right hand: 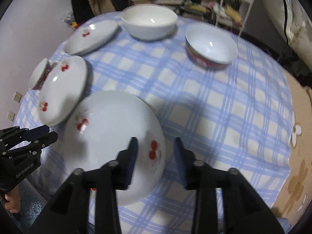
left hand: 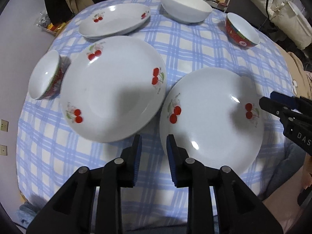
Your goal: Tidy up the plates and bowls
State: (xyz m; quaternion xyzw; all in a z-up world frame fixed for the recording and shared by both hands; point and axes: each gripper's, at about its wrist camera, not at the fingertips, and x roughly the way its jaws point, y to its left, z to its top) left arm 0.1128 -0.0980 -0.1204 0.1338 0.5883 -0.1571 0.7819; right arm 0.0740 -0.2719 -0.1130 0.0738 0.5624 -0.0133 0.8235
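Note:
Three white cherry-print plates lie on the blue checked tablecloth: a near right one [left hand: 212, 117] [right hand: 113, 146], a middle one [left hand: 115, 87] [right hand: 62, 89] and a far one [left hand: 115, 21] [right hand: 91, 37]. A plain white bowl [left hand: 185, 5] [right hand: 149, 23] stands at the back, a red-sided bowl [left hand: 242, 30] [right hand: 210, 46] at the right, another red-sided bowl [left hand: 45, 76] [right hand: 39, 74] at the left edge. My left gripper [left hand: 154, 152] is open and empty, between the two near plates. My right gripper [right hand: 156, 156] is open and empty over the near plate's right rim.
The round table [left hand: 195, 48] drops off on all sides. Stacked books and a white rack [right hand: 234, 3] stand behind it. A beige flowered cover [right hand: 298, 156] lies at the right. A wall with sockets [left hand: 3, 125] is at the left.

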